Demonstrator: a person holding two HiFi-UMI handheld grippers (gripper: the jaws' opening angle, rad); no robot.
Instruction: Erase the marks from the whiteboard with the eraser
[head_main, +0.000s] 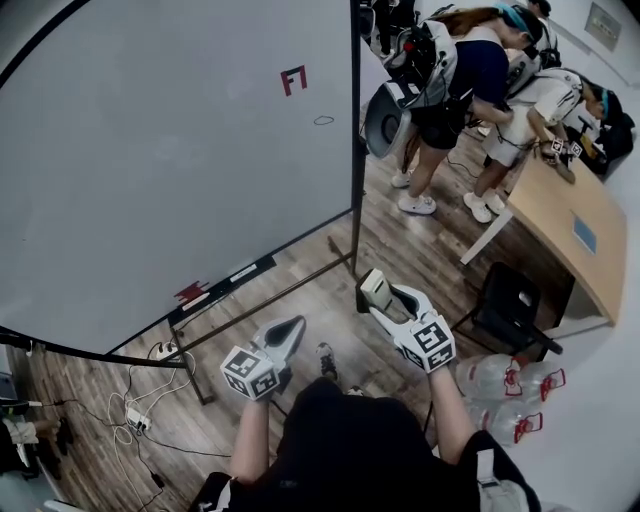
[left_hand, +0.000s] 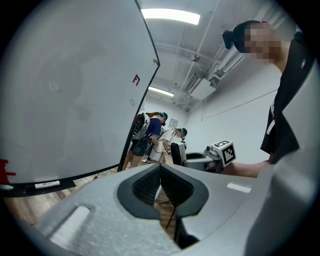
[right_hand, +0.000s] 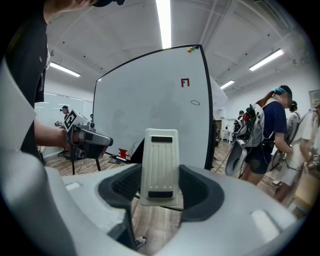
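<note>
You stand on a plank floor (head_main: 320, 285) facing the whiteboard (head_main: 170, 160), which rises in a black frame and fills the left of the head view. Its pale face carries a small red mark (head_main: 293, 79) near the upper right corner and a thin drawn oval (head_main: 324, 120) just below it; the rest looks bare. A ledge (head_main: 240, 272) along the board's lower edge holds a red thing (head_main: 190, 292) (too small to tell what). Your right gripper (right_hand: 160, 172) pinches the eraser (right_hand: 159, 165), a pale ribbed block held upright, off the board and low beside its right post. Your left gripper (left_hand: 160, 169) has its jaws pressed together with nothing between them, low and near the right one. A power strip (head_main: 138, 420) lies on the floor by the board's left foot. To the right, people (head_main: 470, 80) lean over a wooden bench (head_main: 555, 210), with a black chair (head_main: 510, 310) and water bottles (head_main: 500, 380) nearer you. Strip lights (right_hand: 163, 22) run along the ceiling.
</note>
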